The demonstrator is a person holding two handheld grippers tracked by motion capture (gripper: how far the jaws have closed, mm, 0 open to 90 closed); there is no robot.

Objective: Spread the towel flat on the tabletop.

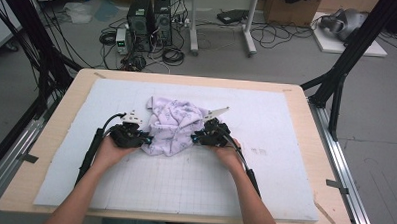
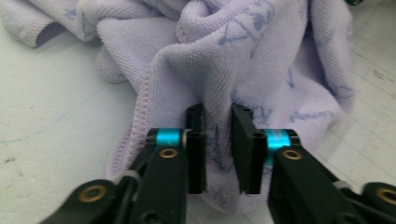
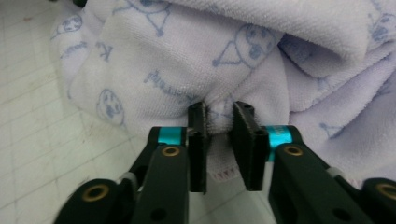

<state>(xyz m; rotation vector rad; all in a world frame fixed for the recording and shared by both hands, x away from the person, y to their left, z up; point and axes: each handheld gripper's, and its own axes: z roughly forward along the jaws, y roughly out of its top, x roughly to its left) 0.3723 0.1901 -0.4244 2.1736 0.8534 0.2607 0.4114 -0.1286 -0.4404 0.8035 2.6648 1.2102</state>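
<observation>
A crumpled lilac towel point(image 1: 173, 123) with blue doodle prints lies in a heap on the white gridded mat point(image 1: 271, 119). My left gripper point(image 1: 148, 139) meets the towel's left edge and my right gripper point(image 1: 194, 138) its right edge, each held in a hand. In the left gripper view the left gripper point(image 2: 218, 140) is shut on a raised fold of the towel point(image 2: 261, 60) near its stitched hem. In the right gripper view the right gripper point(image 3: 219, 135) pinches a bunched fold of the towel point(image 3: 187, 56), with the hem hanging just below the jaws.
The mat covers most of a wooden table point(image 1: 61, 117). Black frame posts point(image 1: 337, 82) stand at the table's far left and far right corners. Computer towers point(image 1: 149, 22) and cables sit on the floor beyond the far edge.
</observation>
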